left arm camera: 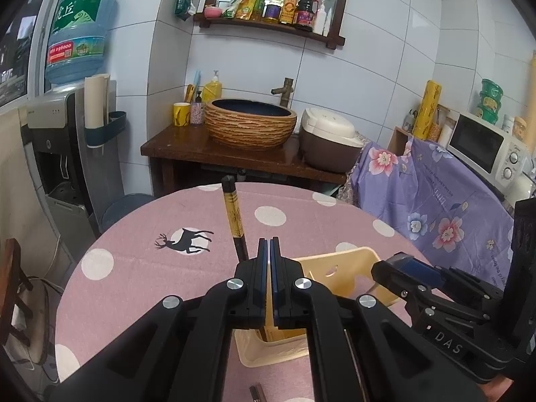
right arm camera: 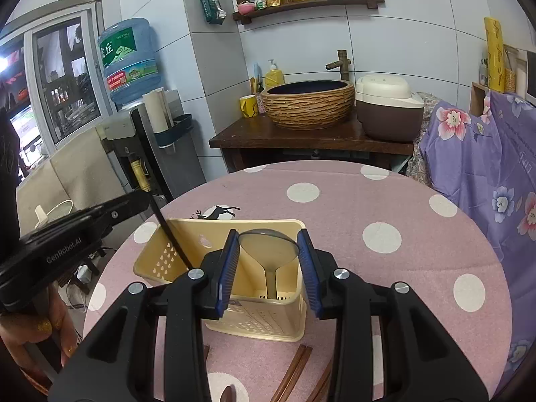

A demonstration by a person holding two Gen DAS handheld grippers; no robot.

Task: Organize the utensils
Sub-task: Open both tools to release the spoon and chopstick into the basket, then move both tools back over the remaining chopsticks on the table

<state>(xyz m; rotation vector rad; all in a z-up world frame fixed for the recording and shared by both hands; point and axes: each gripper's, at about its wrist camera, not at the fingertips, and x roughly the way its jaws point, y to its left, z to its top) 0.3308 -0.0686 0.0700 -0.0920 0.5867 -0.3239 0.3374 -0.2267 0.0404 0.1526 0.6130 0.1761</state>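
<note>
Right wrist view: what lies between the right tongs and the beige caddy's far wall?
A metal spoon stands bowl-up inside the caddy, framed between the open right tongs. This shows in the right wrist view.

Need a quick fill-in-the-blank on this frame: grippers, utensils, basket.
1. The left gripper is shut on a black, gold-banded ____.
2. The metal spoon stands in the cream utensil basket with its bowl pointing ____.
3. The right gripper has its jaws ____, one on each side of the spoon's bowl.

Missing words: chopstick; up; open
</note>
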